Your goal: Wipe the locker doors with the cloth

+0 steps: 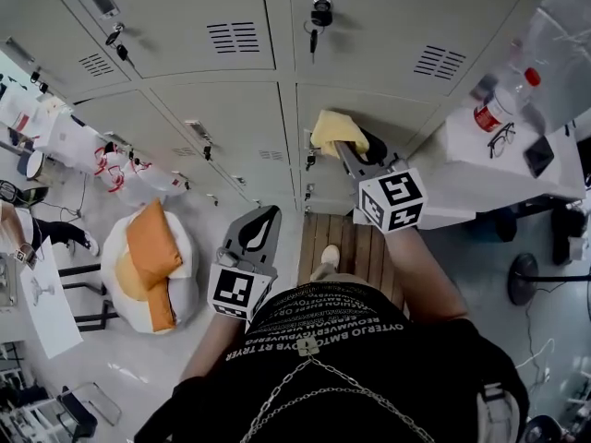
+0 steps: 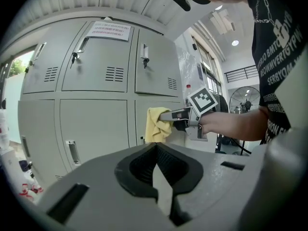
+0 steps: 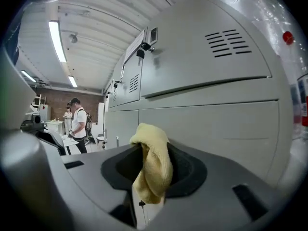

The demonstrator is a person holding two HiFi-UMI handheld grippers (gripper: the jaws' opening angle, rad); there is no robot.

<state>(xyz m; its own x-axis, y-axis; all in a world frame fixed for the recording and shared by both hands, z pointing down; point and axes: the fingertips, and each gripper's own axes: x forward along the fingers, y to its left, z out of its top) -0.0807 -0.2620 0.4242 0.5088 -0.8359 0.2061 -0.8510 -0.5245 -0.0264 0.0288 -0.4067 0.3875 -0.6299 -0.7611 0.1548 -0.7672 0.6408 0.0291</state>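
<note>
A yellow cloth (image 1: 334, 131) is pinched in my right gripper (image 1: 349, 148), which is shut on it and holds it against a grey locker door (image 1: 369, 109) in the middle row. The same cloth (image 3: 153, 165) hangs bunched between the jaws in the right gripper view, with the locker door (image 3: 211, 119) close behind it. My left gripper (image 1: 259, 230) hangs lower, away from the lockers, shut with nothing in it. From the left gripper view the cloth (image 2: 156, 124) and right gripper (image 2: 169, 116) show at the lockers (image 2: 91, 124).
A white table (image 1: 517, 169) with a bottle (image 1: 494, 104), glasses and a phone stands right of the lockers. A white-and-orange beanbag (image 1: 148, 266) lies on the floor at left. Keys hang from locker locks (image 1: 317, 17). People stand far off (image 3: 79, 124).
</note>
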